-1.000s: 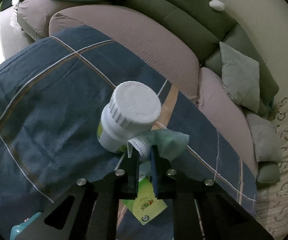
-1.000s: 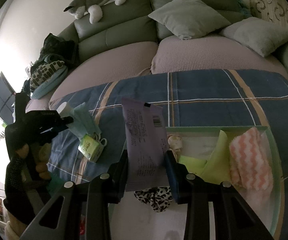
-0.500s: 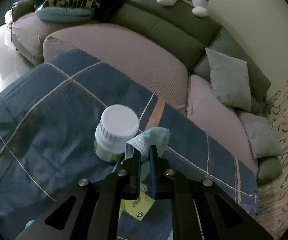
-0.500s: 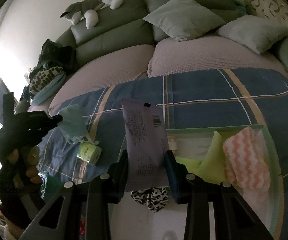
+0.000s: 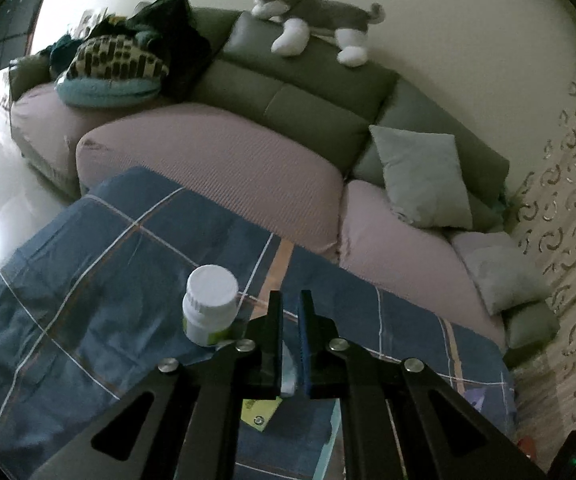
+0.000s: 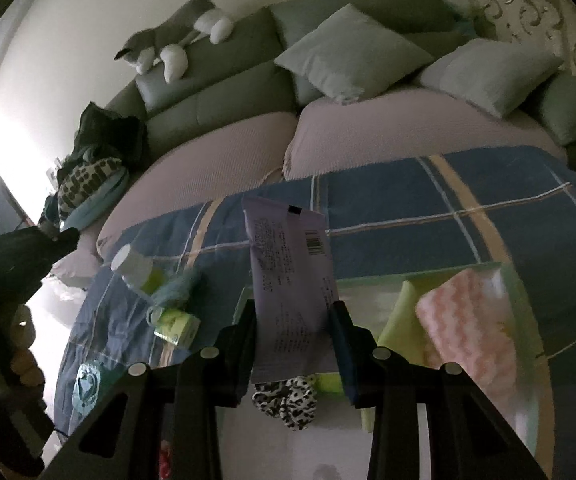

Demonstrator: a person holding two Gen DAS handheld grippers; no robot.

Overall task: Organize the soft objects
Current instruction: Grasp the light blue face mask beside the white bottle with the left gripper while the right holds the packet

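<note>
Since the earlier frame my left gripper has risen, so the white-capped bottle looks smaller and the couch fills more of the left wrist view. Its jaws stand closed; a pale sliver shows low between them, though I cannot tell what it is. In the right wrist view the teal face mask lies on the blue plaid cloth, just beside the bottle and touching a small green packet; whether it is still attached to the left gripper I cannot tell. My right gripper is unchanged, jaws clamped on an upright lilac flat pouch printed with a barcode. Behind and right of it, a pale green tray holds a pink-and-white wavy cloth, a yellow-green cloth and a black-and-white spotted scrunchie. A grey-and-white plush animal lies on the couch back, with cushions on the seat.
</note>
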